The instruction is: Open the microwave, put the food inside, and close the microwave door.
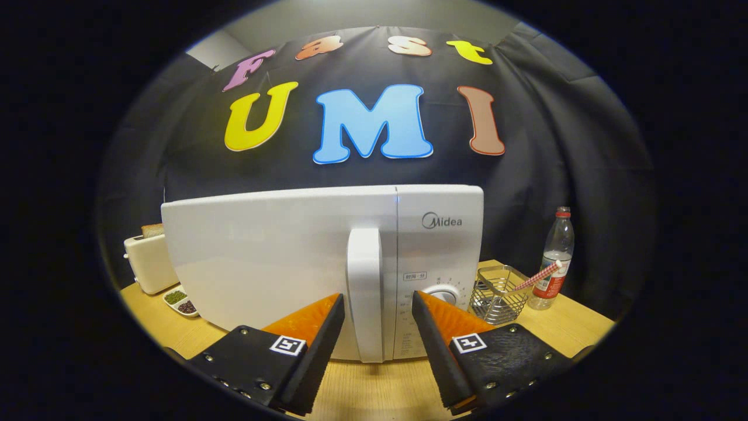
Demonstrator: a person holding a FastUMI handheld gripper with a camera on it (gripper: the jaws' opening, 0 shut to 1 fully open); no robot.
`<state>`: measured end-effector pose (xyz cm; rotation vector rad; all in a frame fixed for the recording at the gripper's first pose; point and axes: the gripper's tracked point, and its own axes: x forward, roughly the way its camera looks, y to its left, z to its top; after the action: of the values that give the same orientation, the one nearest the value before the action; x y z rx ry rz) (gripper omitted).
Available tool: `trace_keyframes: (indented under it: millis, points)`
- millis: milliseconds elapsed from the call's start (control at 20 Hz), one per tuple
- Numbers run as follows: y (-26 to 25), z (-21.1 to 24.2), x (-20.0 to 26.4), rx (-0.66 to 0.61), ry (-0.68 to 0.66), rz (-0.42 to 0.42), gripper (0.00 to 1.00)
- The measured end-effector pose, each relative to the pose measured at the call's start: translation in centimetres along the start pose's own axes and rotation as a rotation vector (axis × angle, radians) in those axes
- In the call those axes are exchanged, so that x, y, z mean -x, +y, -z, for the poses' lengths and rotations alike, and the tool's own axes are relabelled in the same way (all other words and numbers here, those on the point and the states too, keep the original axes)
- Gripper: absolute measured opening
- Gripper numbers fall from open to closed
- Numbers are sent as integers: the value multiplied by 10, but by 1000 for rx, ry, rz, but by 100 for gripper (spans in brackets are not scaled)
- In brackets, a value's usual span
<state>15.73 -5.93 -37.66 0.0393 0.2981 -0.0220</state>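
Between the spread fingers: microwave (280, 257) door handle (364, 292), door closed.
Gripper (377, 310) open wide, fingers either side of the upright handle, contact not clear. Microwave sits on wooden table (578, 327). Control dial (441, 294) just right of handle. Wire basket (497, 292) and plastic bottle (555, 257) to the right; toaster (149, 257) and small dish (181, 301) to the left.

white microwave (280, 263), wire basket (497, 295) perhaps silver
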Motion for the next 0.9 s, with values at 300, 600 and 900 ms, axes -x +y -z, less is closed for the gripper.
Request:
trace_keyframes:
  millis: [300,600,900]
  points:
    - [1,-3,0,70,-52,-19,46]
    - [7,3,2,40,-17,-43,24]
    - [7,3,3,28,4,-49,18]
